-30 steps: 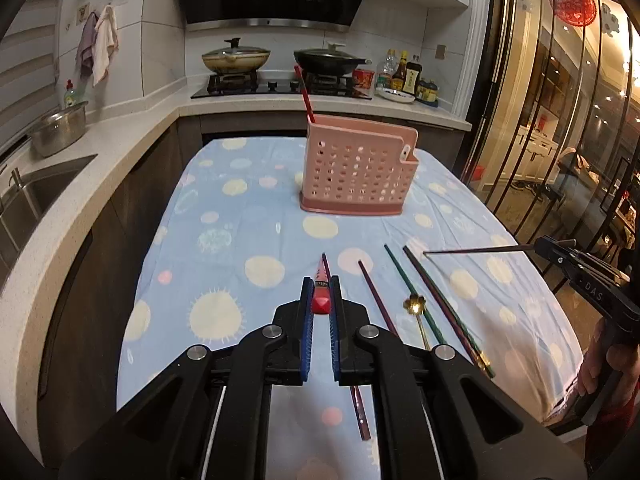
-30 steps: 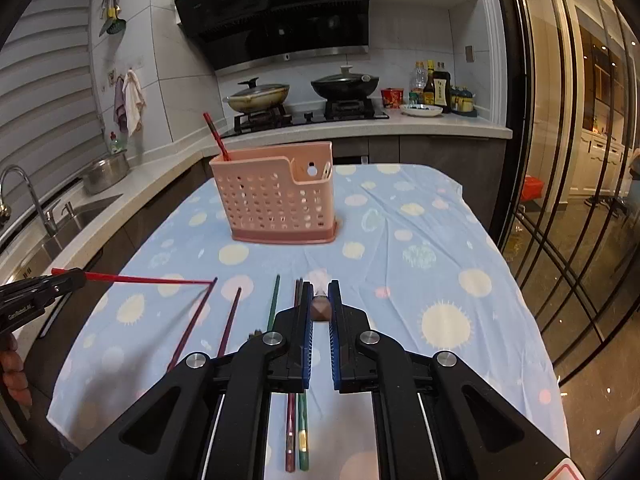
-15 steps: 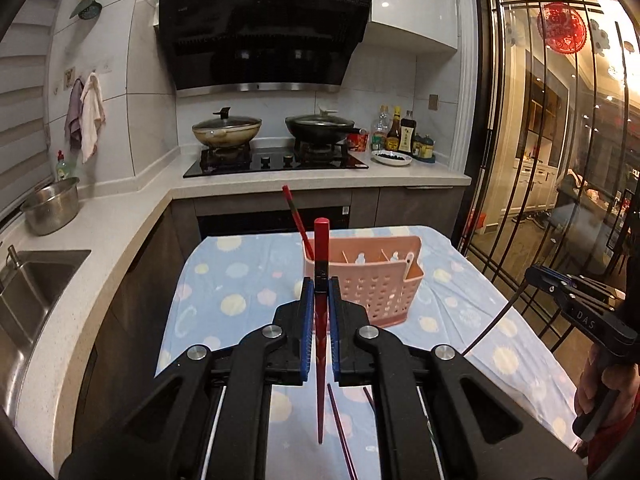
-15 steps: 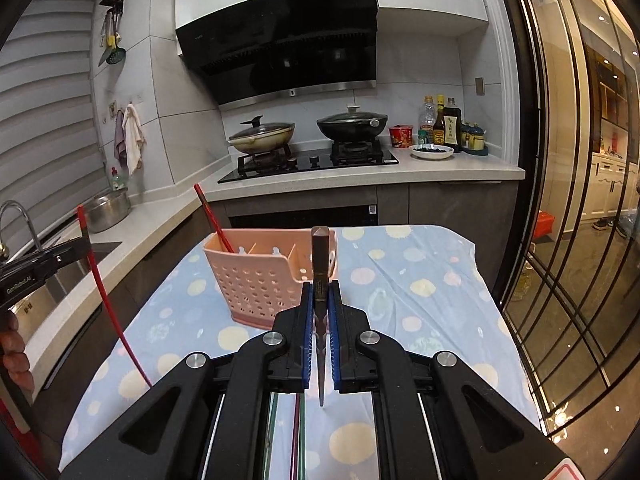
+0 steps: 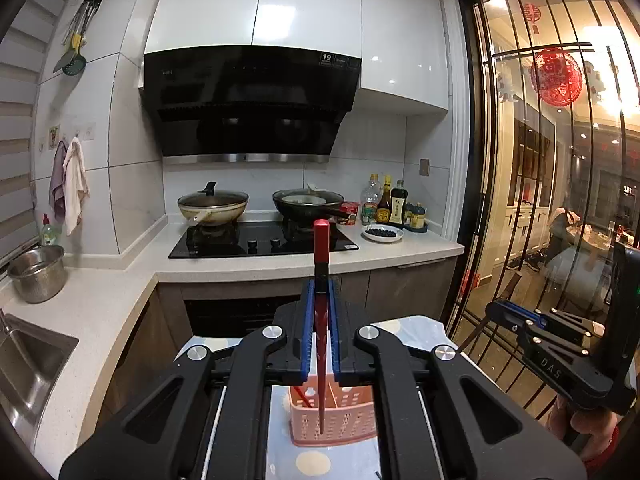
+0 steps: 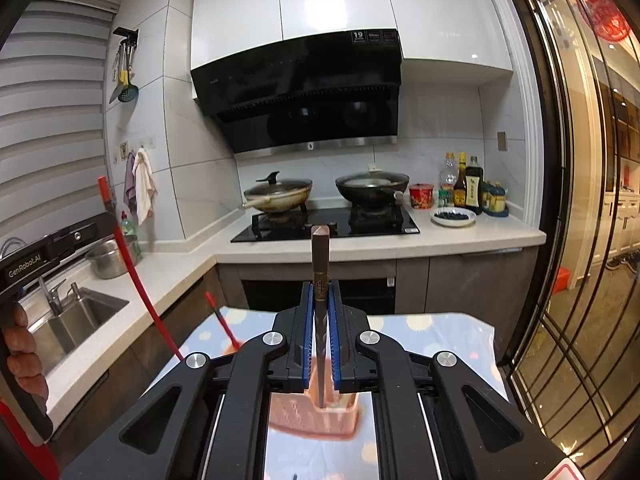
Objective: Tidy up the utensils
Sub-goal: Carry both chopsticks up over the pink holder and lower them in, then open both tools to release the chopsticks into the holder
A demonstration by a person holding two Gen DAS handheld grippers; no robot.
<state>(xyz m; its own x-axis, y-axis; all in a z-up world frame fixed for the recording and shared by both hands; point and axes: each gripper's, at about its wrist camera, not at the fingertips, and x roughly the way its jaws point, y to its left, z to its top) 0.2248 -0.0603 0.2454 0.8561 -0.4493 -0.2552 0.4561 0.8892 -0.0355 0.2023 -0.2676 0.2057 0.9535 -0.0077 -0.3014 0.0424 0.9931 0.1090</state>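
Note:
My left gripper is shut on a red chopstick that stands upright, its lower tip hanging in front of the pink perforated utensil basket below. My right gripper is shut on a dark brown chopstick, also upright, with its lower end over the pink basket. Another red chopstick leans out of the basket's left side. The left gripper with its red chopstick shows at the left edge of the right wrist view. The right gripper body shows at the right of the left wrist view.
The basket stands on a table with a blue spotted cloth. Behind it runs a white counter with a black hob, two pans, sauce bottles and a steel pot. A sink lies left, glass doors right.
Both grippers rose from the table with their chopsticks, which swung from lying level to upright. The views tilted up, so the basket dropped to the bottom and the loose utensils left view.

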